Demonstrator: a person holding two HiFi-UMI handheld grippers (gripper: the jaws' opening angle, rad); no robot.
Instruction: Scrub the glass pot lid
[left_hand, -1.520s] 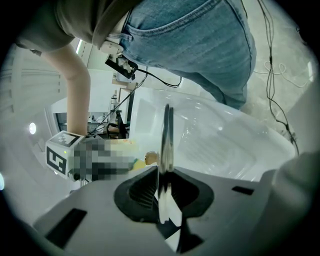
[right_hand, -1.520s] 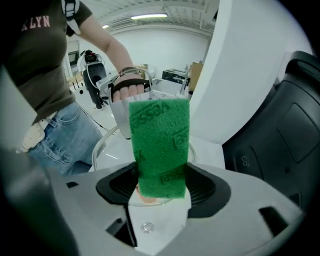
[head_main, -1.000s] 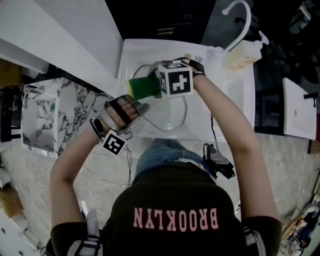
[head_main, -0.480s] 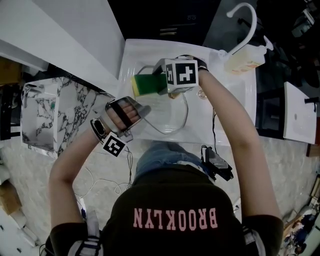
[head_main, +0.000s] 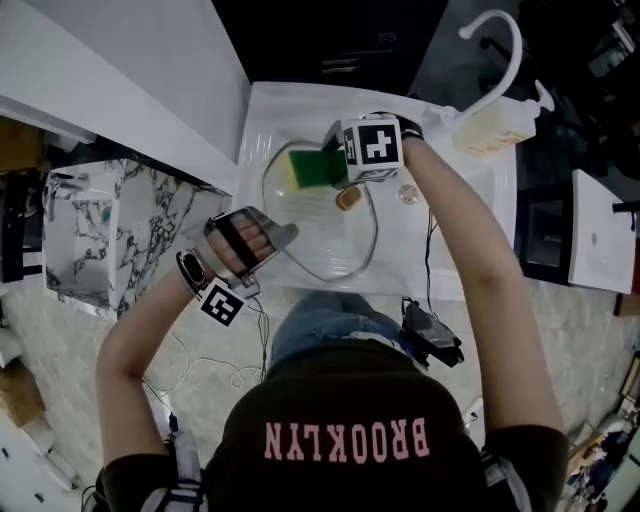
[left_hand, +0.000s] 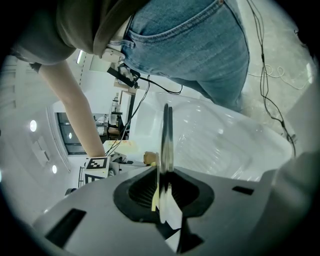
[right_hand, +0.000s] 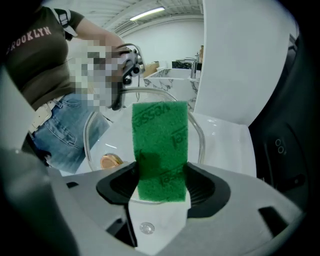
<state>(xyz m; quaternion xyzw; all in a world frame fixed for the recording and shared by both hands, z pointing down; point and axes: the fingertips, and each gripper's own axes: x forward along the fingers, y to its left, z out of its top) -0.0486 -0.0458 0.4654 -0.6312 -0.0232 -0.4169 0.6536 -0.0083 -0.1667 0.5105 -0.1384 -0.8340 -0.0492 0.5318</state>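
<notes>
The glass pot lid is held tilted over the white sink, its brown knob facing up. My left gripper is shut on the lid's near-left rim; in the left gripper view the rim runs edge-on between the jaws of that gripper. My right gripper is shut on a green and yellow sponge over the lid's far side. In the right gripper view the sponge stands in that gripper, with the lid's rim and knob behind it.
A white faucet arches over the sink's far right corner, with a soap bottle beside it. The drain lies right of the lid. A marbled block stands on the left, a white counter behind it.
My right gripper has carried the sponge a little to the right across the lid's far side. The left gripper keeps its hold on the rim and has shifted slightly toward the person.
</notes>
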